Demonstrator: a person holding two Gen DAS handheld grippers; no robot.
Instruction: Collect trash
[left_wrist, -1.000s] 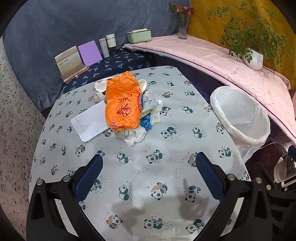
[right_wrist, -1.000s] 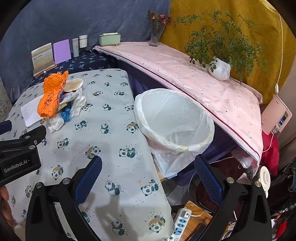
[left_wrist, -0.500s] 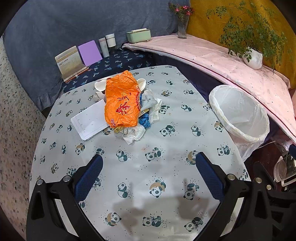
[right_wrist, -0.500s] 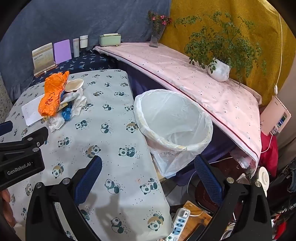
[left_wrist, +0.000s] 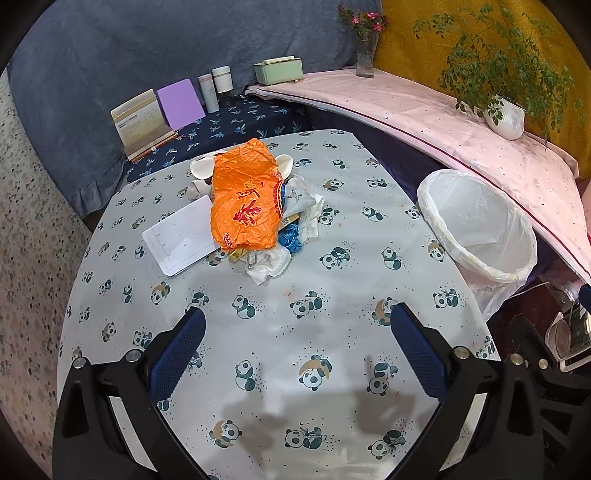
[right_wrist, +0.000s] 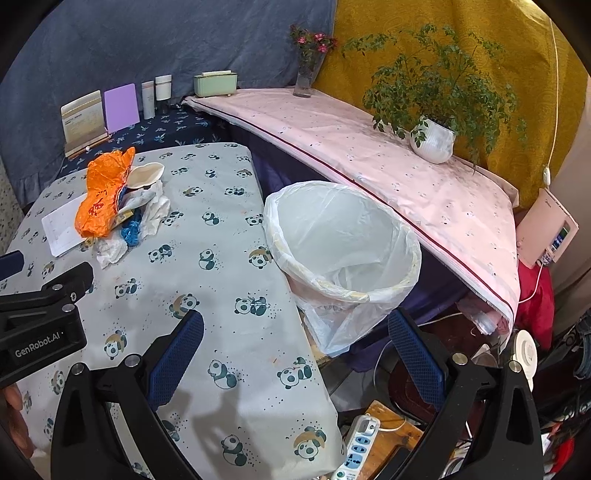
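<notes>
My left tongs (left_wrist: 295, 319) stand wide apart with nothing between them, their blue pads hovering in the lower half of the left view over the panda-print cloth of the desk (left_wrist: 332, 295) and touching none of it. My right tongs (right_wrist: 295, 321) are spread just as wide and hold nothing; in the right view one pad sits over the desk's edge at lower centre and the other over the cluttered floor at lower right. The trash pile (left_wrist: 255, 214) lies at the upper centre of the left view, well apart from both tongs: an orange wrapper (left_wrist: 245, 201) on top, a white sheet of paper (left_wrist: 181, 236) just beside it to the left, crumpled white plastic (left_wrist: 269, 262) and a bit of blue material (left_wrist: 290, 238) at its near edge, and pale shell-like pieces (left_wrist: 201, 168) poking out behind. What lies under the wrapper is hidden, and I cannot make out the small yellowish scrap at its lower edge. The white-lined bin (right_wrist: 343, 240) stands beside the desk's right edge, at the centre of the right view, its base cut off behind the cloth. At the left edge of that view the black body of my left gripper intrudes, with part of a hand (right_wrist: 13, 410) below it, mostly out of frame.
</notes>
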